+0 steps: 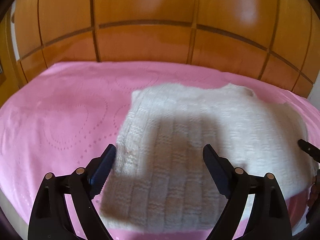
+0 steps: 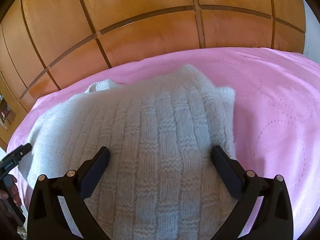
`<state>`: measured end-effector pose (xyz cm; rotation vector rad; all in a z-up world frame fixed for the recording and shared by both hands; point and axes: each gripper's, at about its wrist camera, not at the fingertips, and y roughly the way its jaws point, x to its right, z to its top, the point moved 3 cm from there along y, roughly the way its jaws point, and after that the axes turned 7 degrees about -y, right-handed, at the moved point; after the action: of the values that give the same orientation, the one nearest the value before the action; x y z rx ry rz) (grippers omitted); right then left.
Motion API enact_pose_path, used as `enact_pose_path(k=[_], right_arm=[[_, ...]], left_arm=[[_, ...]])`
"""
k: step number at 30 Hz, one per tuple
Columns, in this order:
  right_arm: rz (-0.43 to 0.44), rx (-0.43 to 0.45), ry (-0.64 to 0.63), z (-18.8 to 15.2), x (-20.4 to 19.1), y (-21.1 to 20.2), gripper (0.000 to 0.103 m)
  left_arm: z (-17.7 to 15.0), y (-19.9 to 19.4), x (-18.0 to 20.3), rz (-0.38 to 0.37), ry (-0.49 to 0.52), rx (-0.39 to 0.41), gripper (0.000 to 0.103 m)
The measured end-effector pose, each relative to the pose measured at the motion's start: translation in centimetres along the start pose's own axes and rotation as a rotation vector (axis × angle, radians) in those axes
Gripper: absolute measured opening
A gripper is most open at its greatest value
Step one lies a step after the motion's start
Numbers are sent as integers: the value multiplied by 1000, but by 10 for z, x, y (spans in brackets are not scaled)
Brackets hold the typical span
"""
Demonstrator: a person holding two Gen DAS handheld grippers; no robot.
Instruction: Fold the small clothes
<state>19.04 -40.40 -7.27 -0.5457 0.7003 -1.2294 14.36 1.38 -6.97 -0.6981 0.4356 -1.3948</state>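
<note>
White knit sweater (image 2: 152,132) lying on the pink bedspread (image 2: 270,104), both claws spread wide over it, gripping nothing.

Near to far: left gripper (image 1: 160,156) straddles the near-left hem, right gripper (image 2: 160,156) the ribbed body. Only the right view shows a hand (image 2: 14,188) (lower left); the ribs run from the near edge toward the wooden panelling (image 2: 140,20).

Pink bedspread and wooden panelling

A pink bedspread (image 1: 60,120) with hearts stitched in dotted lines spreads beneath and ahead of both claws, reaching out to the sides. Beyond its far edge, well ahead of the claws, stands a wall of glossy orange-brown wooden panels (image 1: 144,40) split by dark grooves. At the far left of the right claw's view, a small shelf (image 2: 6,110) holds blurred items.
</note>
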Motion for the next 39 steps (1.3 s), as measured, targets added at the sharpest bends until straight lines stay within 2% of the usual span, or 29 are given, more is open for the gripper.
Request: enact_pose_path(k=[9,12,14,15,16,18,20,22,24,25,26,28,31,33,35,36,38,39], right_arm=[[-28,41,-18,-3,-4,0,101],[-40,60,-19,-6,-6,0,101],[-45,62,-23,-6,-6,0,101],[-46,63,-22,-6,-6,0,101],[-45,65,-21,-6,-6,0,101],[-46,73,-20,-8,-6,0,101],[-48,78,-18,-8,-6,0,101],[-50,82,-17,-9,-7,-1,101],[-48,88,-15,-10,-6,-1,101],[-48,90,-14,-10,-6,-1,101],[-47,92,-13,-10,-6,-1,101],[-48,93,-11,-10,-7,-1,101],[-46,100,-7,-12,-7,-3,101],[-46,98,-6,-12,-8,-3,101],[-45,86,-7,-10,-8,-4,101],[-43,71,-11,-8,-8,-5,101],[-22,40,-15,0,-8,-10,101],[-9,39,-9,3,-7,-14,101]], left_arm=[[4,-8,-3,-18,12,16,87],[11,-4,-12,-58,12,-7,87],[19,4,-23,-106,-32,-39,86],[25,10,-32,-135,-81,-70,83],[31,17,-40,-158,-124,-95,74],[43,30,-51,-194,-185,-132,72],[56,43,-57,-237,-215,-156,62],[62,53,-56,-266,-223,-175,58],[61,68,-50,-259,-210,-200,34],[55,77,-47,-237,-199,-214,15],[49,82,-47,-211,-191,-213,12],[35,86,-47,-181,-206,-185,12],[30,78,-61,-191,-311,-139,13],[28,73,-58,-128,-293,-116,22],[30,59,-52,-48,-253,-84,46],[32,51,-49,-39,-239,-61,50],[36,31,-41,-47,-206,-18,68],[38,22,-36,-41,-180,5,70]])
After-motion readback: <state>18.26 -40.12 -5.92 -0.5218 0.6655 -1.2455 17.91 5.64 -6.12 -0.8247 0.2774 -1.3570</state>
